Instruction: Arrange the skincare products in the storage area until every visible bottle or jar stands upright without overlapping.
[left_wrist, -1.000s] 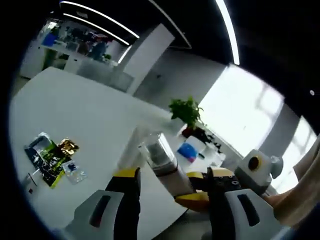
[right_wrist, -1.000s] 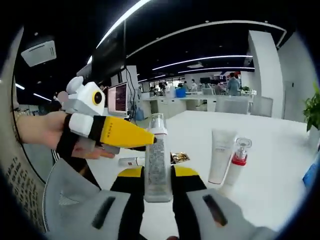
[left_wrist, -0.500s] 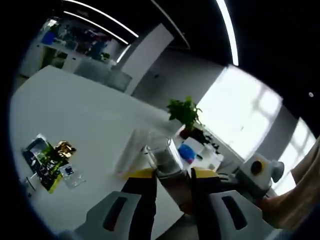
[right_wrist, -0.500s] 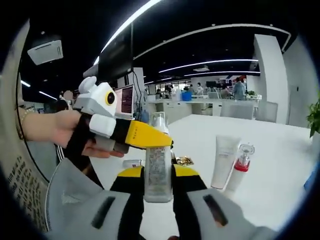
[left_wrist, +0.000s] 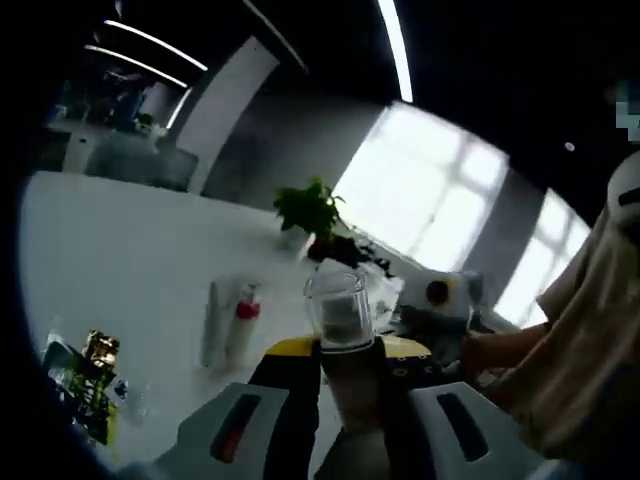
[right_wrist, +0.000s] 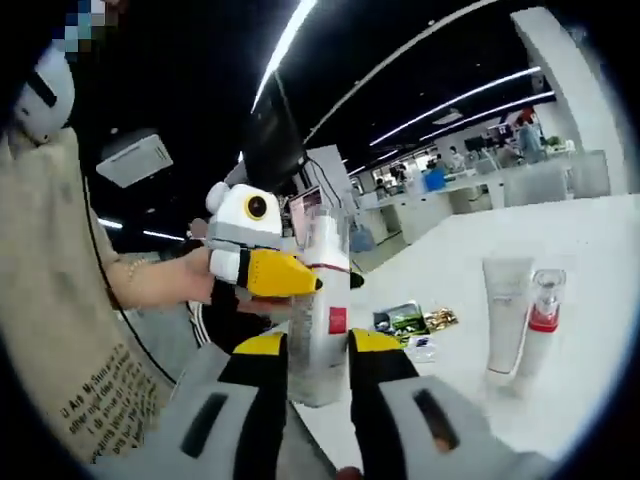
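Both hand-held grippers clamp our clear bottle (right_wrist: 320, 300), lifted off the white surface (right_wrist: 600, 330): our right hand-held gripper (right_wrist: 318, 350) grips its body, our left hand-held gripper (left_wrist: 345, 352) its top. Beyond stand a white tube (right_wrist: 505, 310) and red-collared bottle (right_wrist: 538, 325), upright, side by side.

The left gripper (left_wrist: 346, 352) is being held raised, its yellow-tipped jaws being pressed shut on a clear bottle (left_wrist: 340, 312) between them. The right gripper (right_wrist: 318, 345) is being held level below it, its jaws being closed on the lower body of that bottle. In the right gripper view the left gripper is being carried in from the left, gripped by a hand (right_wrist: 190, 280) with the forearm being stretched out from a pale sleeve (right_wrist: 50, 270)
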